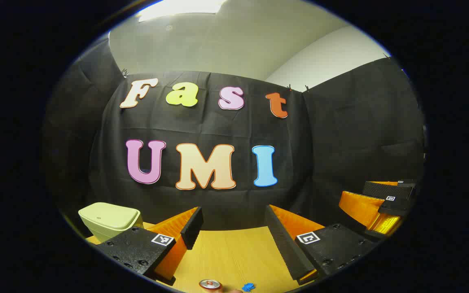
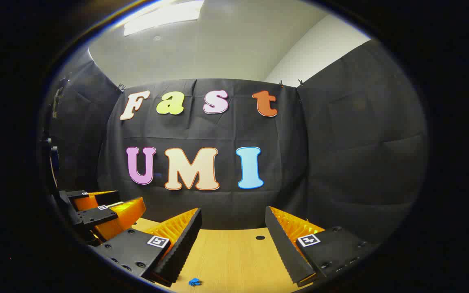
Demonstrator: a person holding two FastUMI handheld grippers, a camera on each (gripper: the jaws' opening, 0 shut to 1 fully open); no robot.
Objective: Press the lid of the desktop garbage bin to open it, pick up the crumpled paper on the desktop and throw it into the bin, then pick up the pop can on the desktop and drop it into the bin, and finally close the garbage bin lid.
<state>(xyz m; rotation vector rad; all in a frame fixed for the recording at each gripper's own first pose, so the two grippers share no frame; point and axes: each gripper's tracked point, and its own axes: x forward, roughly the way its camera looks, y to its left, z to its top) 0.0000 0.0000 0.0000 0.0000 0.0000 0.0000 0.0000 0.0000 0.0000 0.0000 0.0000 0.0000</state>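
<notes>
Both grippers, left (image 1: 233, 228) and right (image 2: 233, 228), hover with jaws wide and empty; nothing grasped. The bin (image 1: 110, 219) lid is down, presumably awaiting the press; the pop can (image 1: 210, 284) stands on the desktop (image 1: 234, 252).

The wooden bench (image 1: 234, 252) carries a closed pale bin (image 1: 110, 219) at its left, a can (image 1: 210, 284) and a small blue scrap (image 1: 248, 287) nearby.
</notes>
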